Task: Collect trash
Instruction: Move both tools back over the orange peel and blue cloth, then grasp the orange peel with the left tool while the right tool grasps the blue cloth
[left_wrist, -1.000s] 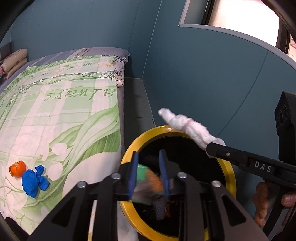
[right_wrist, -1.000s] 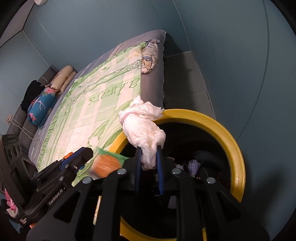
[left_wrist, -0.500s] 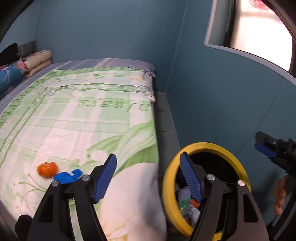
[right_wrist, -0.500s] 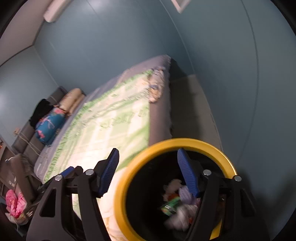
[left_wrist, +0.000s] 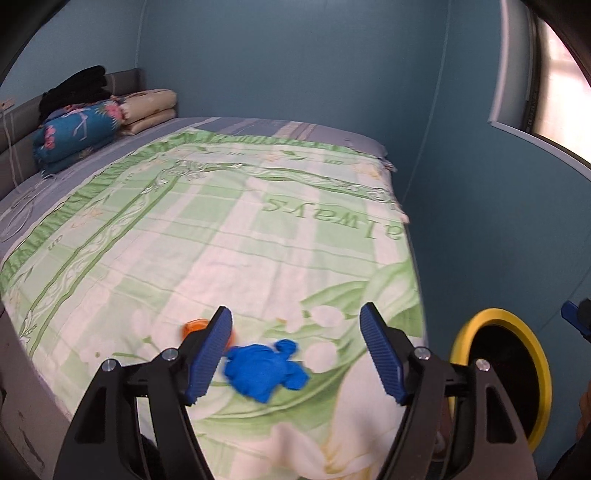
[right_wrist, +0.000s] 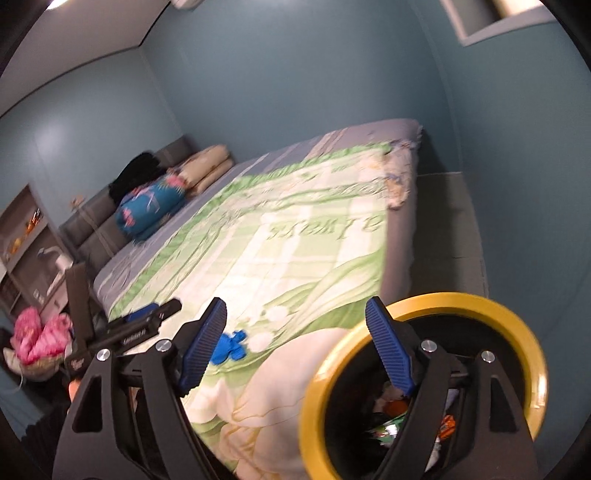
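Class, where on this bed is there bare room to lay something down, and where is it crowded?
Bare: the bedspread between the folded bedding and the blue scrap. Crowded: the near edge, where the blue scrap and the orange scrap lie.

**The room around my work**

I saw a bed (left_wrist: 236, 229) under a green-and-white floral quilt (left_wrist: 207, 258) printed with "always". At its head lay a folded blue flowered blanket (left_wrist: 77, 129), cream pillows (left_wrist: 151, 109) and dark clothing (left_wrist: 75, 90). Teal walls (left_wrist: 295, 59) enclosed it; a window (left_wrist: 554, 92) glowed. A pink bundle (right_wrist: 40, 339) sat beside shelves (right_wrist: 26, 236).
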